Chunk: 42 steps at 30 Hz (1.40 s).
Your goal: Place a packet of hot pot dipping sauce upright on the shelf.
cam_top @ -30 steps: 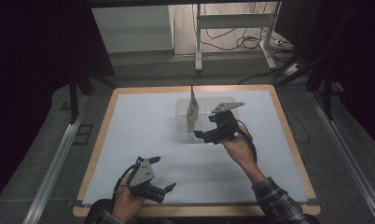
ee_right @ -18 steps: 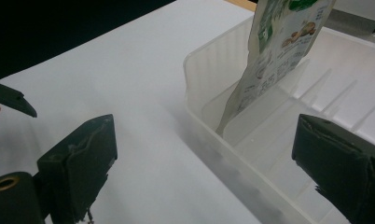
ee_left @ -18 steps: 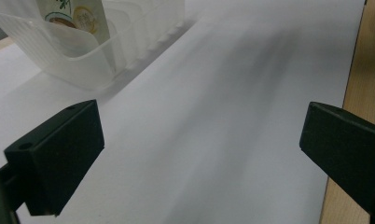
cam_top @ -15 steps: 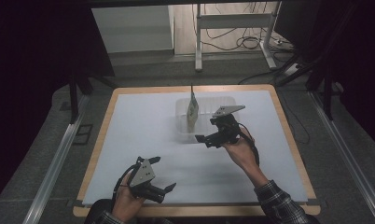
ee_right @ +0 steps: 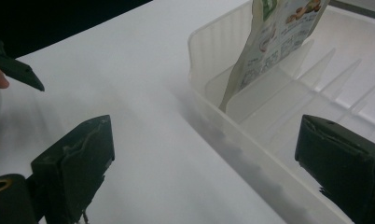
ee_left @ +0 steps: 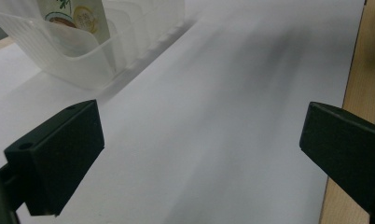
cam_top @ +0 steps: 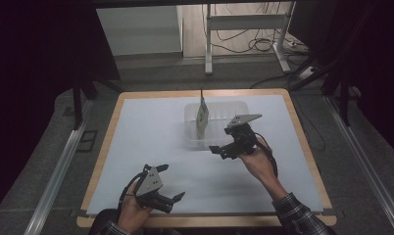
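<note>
A translucent white slotted rack [cam_top: 229, 110] stands at the table's far middle. A green and white printed pouch [cam_top: 202, 115] stands upright in its left end slot, leaning on a divider. My right gripper [cam_top: 220, 146] hovers just in front of the rack, open and holding nothing. In the right gripper view the jaws [ee_right: 204, 161] straddle the rack's near wall [ee_right: 241, 140], with the pouch [ee_right: 274, 42] beyond. My left gripper [cam_top: 172, 195] rests open near the table's front edge. From the left gripper view the open jaws [ee_left: 199, 154] frame bare table, with the rack [ee_left: 97, 56] and pouch [ee_left: 78, 16] far off.
A white mat [cam_top: 146, 142] covers the wood-edged table [cam_top: 310, 147]. A metal rail [cam_top: 58, 171] runs along the left side on the floor. Behind the table stand a desk frame [cam_top: 244, 22] and loose cables [cam_top: 263, 44].
My right gripper has drawn back a little from the rack, toward the near right. The left gripper and the pouch have stayed put.
</note>
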Available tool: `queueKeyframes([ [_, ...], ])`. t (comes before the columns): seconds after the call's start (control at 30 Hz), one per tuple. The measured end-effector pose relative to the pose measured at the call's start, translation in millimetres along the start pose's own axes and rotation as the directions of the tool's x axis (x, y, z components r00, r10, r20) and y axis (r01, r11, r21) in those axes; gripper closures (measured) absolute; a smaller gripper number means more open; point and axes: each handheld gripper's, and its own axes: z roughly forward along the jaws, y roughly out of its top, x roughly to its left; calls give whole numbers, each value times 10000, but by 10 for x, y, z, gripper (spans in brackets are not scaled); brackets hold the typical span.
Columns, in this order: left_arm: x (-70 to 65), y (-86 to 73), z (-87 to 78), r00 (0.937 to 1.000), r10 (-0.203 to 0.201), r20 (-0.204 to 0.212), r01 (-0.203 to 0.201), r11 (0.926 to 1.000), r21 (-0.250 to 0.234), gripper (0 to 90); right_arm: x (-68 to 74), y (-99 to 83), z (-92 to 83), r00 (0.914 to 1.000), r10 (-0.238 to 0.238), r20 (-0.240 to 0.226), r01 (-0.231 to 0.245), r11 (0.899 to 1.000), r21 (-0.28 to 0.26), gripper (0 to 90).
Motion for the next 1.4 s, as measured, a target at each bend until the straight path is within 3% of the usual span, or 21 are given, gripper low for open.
queueKeyframes([
  [0.5, 2, -2, -13, 10000, -37, -34, 37, 10000, -49, 0, 12, -107, -93, 9999, -113, 53, 113, 9999, 120, 43],
  [1.03, 8, -6, -12, 9999, -100, -48, 100, 9999, -76, 0, 44, -223, -307, 9993, -189, 310, 183, 9996, 210, 22],
  [1.4, 10, -9, -11, 9999, -110, -56, 110, 9999, -78, 0, 103, -316, -438, 9968, -569, 558, 561, 9983, 163, 10],
])
